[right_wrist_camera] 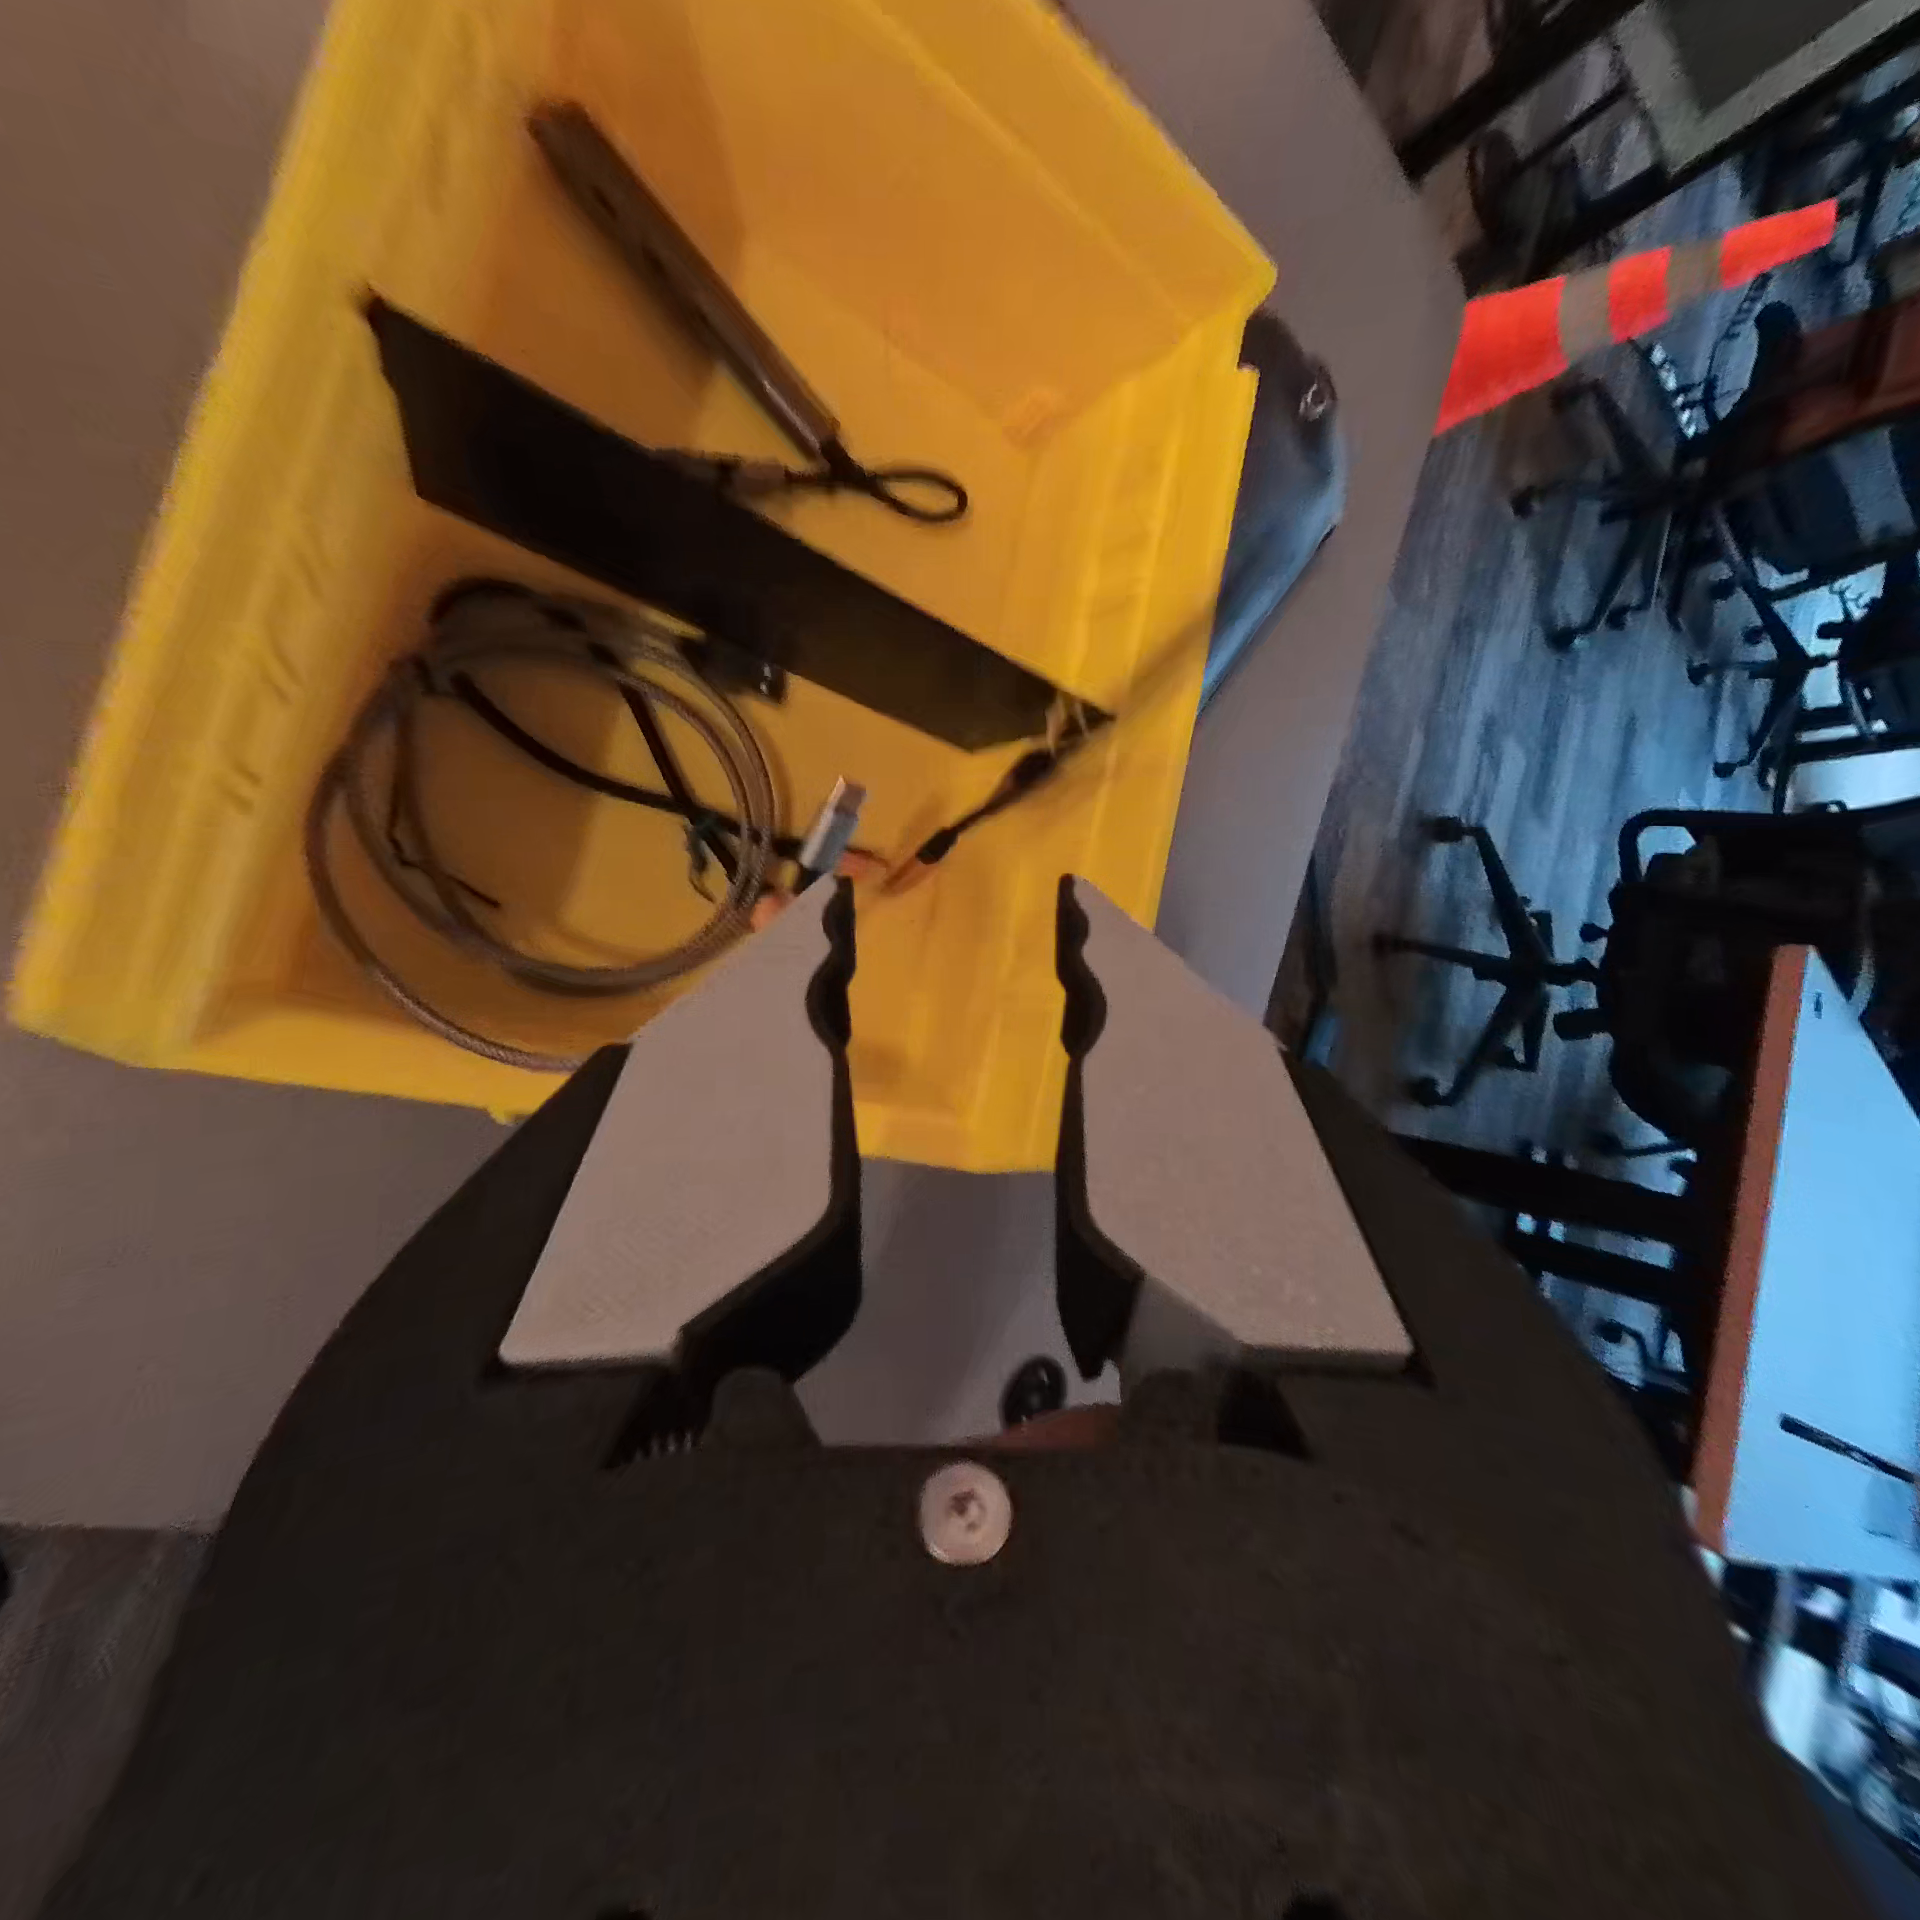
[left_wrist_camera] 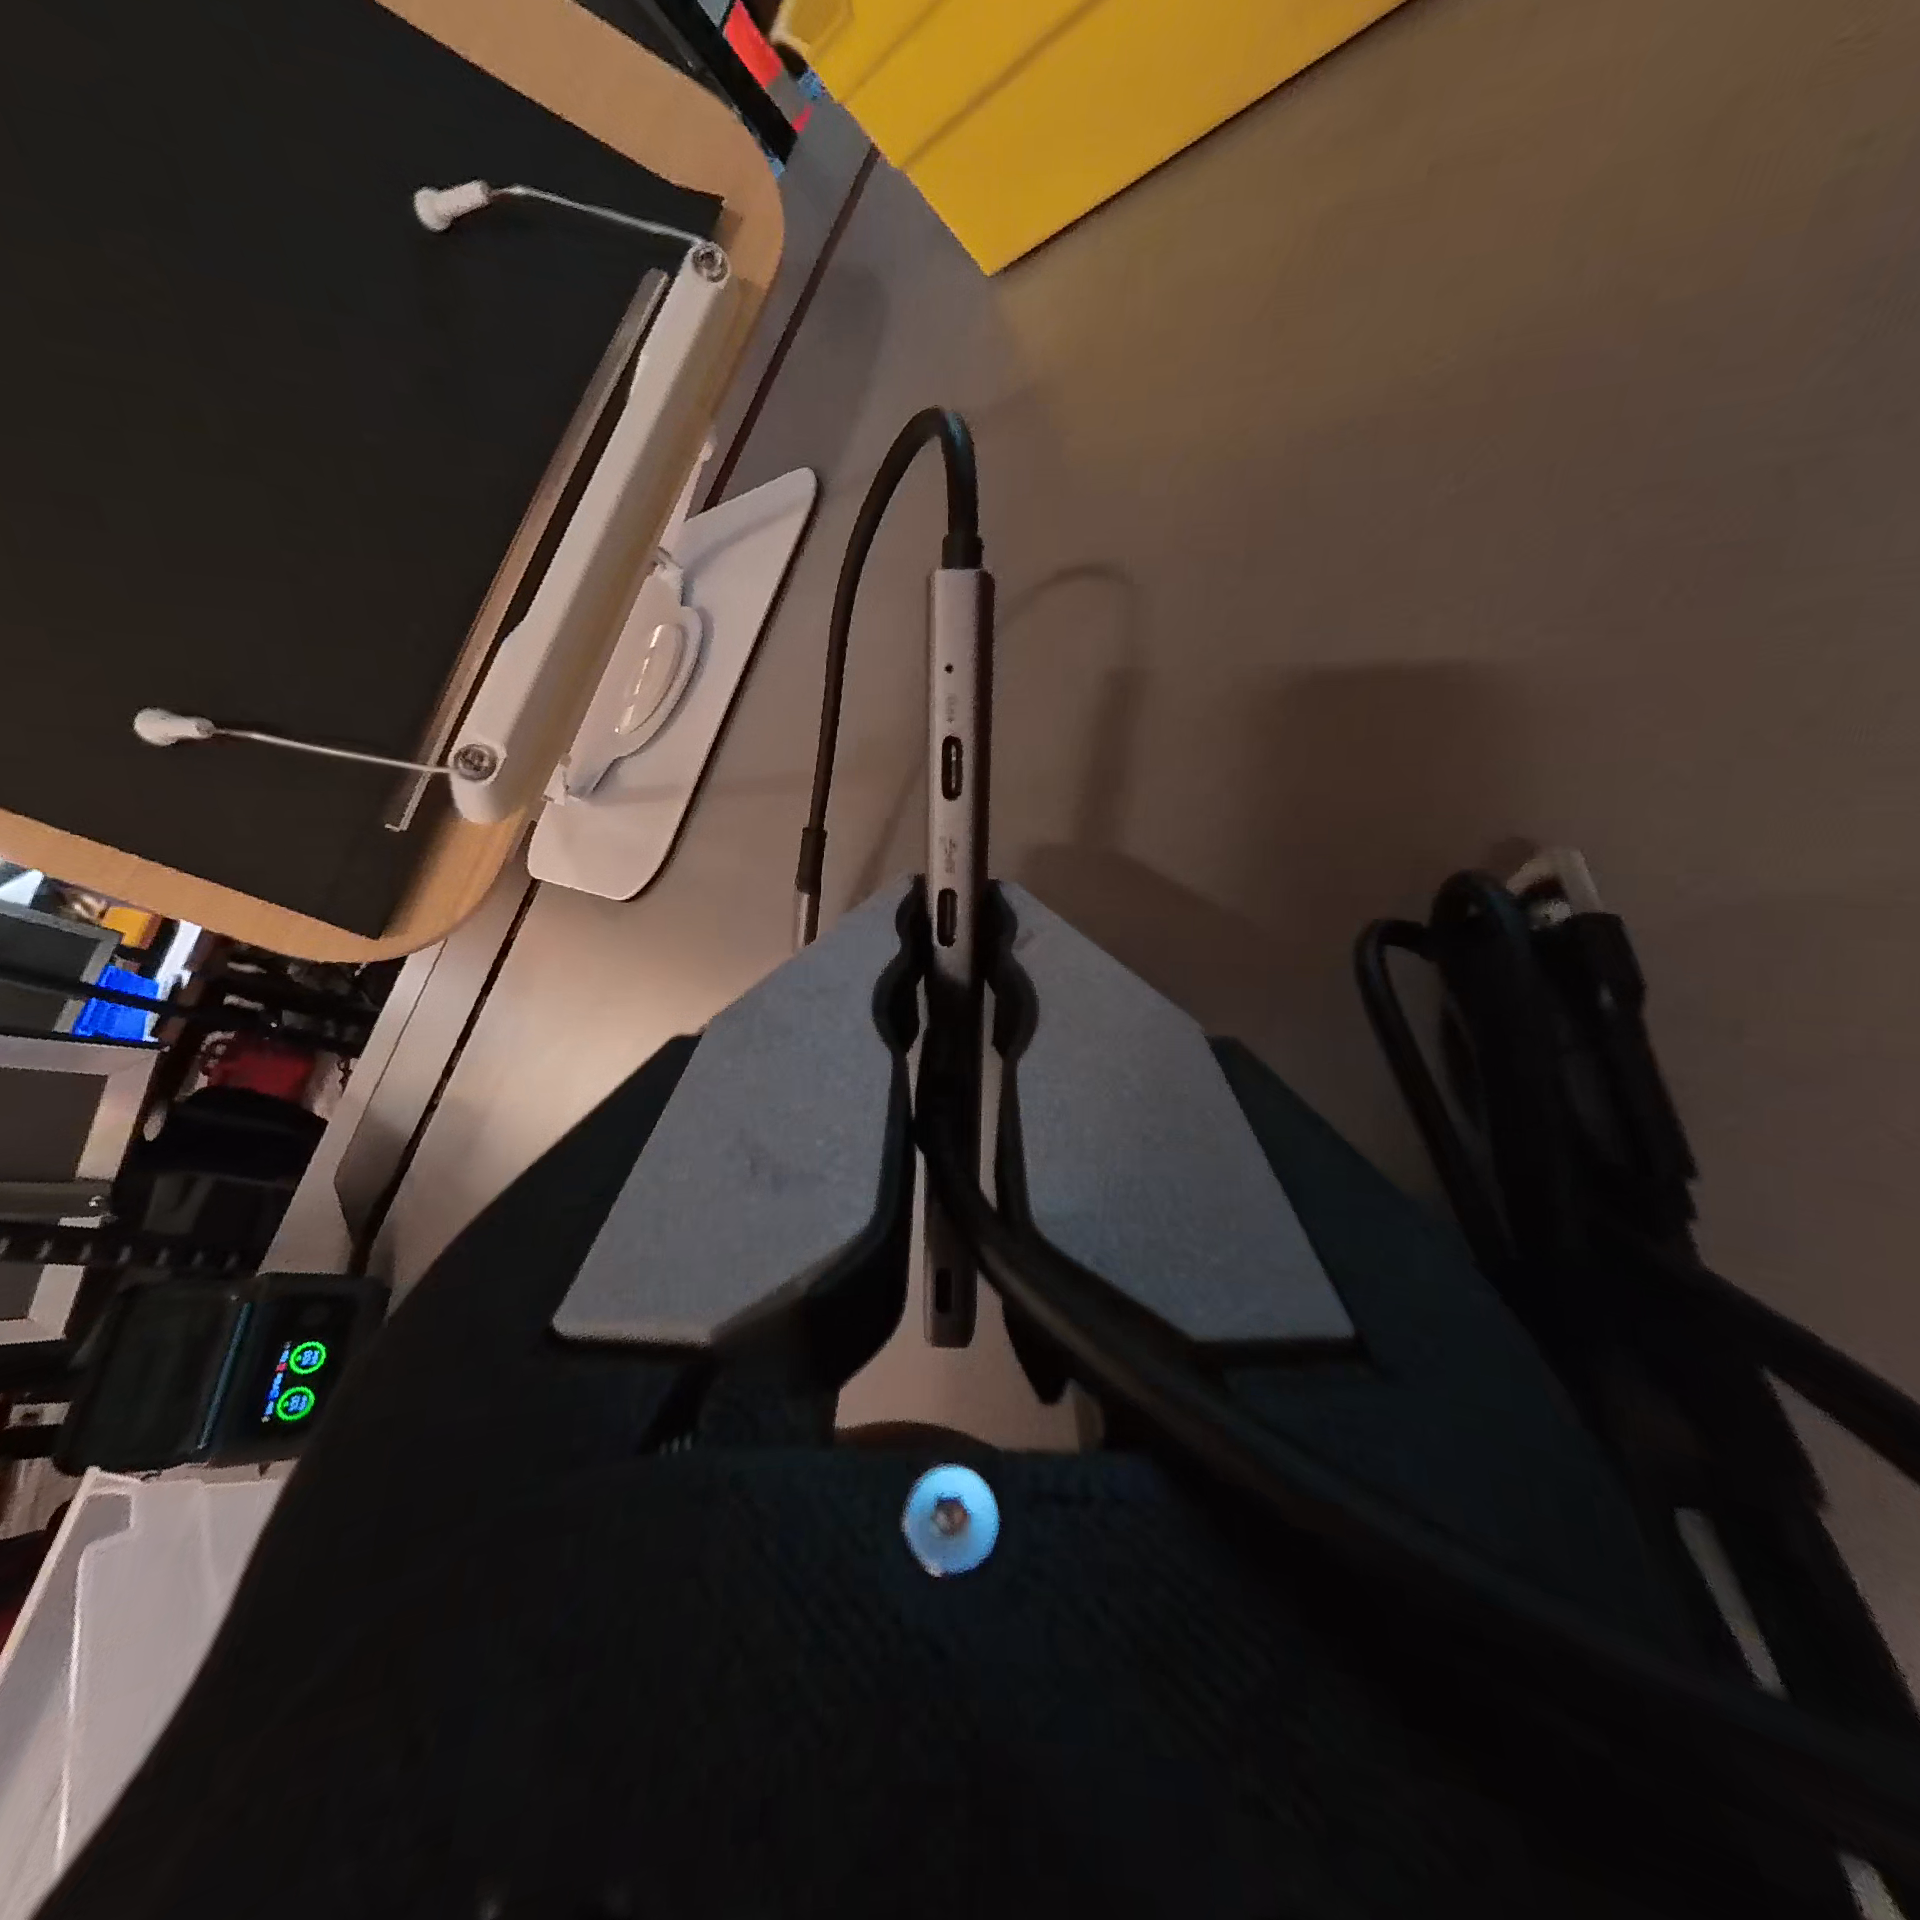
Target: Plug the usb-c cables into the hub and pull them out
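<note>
In the left wrist view my left gripper (left_wrist_camera: pixel 958 904) is shut on a slim grey hub (left_wrist_camera: pixel 961 707), held edge-up so its side ports face me. The hub's own black cable (left_wrist_camera: pixel 862 582) loops from its far end down to the table. A black cable (left_wrist_camera: pixel 1091 1309) runs between the fingers beside the hub and trails off to the lower right. In the right wrist view my right gripper (right_wrist_camera: pixel 951 899) is open and empty above the yellow bin (right_wrist_camera: pixel 1132 623). In the bin lies a coiled braided grey cable (right_wrist_camera: pixel 416 914) with its silver plug (right_wrist_camera: pixel 836 821) just beyond my left fingertip (right_wrist_camera: pixel 821 914).
A second hub (right_wrist_camera: pixel 665 260) with a short looped cable and a black divider (right_wrist_camera: pixel 675 561) lie in the bin. A bundle of black cables (left_wrist_camera: pixel 1538 1039) lies on the table to the right. A black board with a white clamp stand (left_wrist_camera: pixel 623 582) is at left. The table edge, floor and chairs (right_wrist_camera: pixel 1558 727) are to the right. About 40 cm separates my left fingertips from my right.
</note>
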The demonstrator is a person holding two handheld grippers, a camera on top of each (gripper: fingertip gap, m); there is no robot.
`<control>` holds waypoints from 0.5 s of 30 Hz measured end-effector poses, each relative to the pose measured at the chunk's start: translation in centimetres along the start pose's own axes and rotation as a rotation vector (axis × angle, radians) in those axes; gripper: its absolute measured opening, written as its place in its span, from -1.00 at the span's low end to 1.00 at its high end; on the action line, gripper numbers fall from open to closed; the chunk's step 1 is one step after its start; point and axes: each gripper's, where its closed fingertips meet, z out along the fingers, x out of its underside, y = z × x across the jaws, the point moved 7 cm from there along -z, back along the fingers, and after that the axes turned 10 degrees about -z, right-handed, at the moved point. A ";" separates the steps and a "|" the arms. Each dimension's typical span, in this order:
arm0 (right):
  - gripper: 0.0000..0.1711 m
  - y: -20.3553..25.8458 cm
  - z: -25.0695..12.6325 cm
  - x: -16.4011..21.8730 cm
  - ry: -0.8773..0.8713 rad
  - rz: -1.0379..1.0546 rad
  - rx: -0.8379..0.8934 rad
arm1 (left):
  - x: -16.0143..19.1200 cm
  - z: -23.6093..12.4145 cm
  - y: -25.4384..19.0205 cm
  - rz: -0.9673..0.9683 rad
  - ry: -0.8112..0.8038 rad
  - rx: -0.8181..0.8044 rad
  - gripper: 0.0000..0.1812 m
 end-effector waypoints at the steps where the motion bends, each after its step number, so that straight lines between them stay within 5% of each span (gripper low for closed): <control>1: -0.57 0.1 -0.6 -0.7 -0.041 0.021 0.005 | 0.1 0.0 0.1 -0.014 -0.002 0.003 -0.93; 4: -0.54 2.5 -3.6 -5.2 -0.287 0.050 -0.067 | 0.2 0.0 0.3 -0.088 -0.033 0.069 -0.93; 8: -0.49 11.4 -7.7 -13.3 -0.695 -0.146 -0.394 | -0.1 -0.2 -0.4 -0.172 -0.079 0.236 -0.93; 12: -0.37 19.9 -7.2 -18.8 -0.780 -0.423 -0.514 | -0.6 -0.9 -1.1 -0.180 -0.120 0.346 -0.93; 15: -0.63 24.3 -4.5 -21.2 -0.709 -0.580 -0.544 | -0.7 -1.3 -1.2 -0.183 -0.135 0.382 -0.93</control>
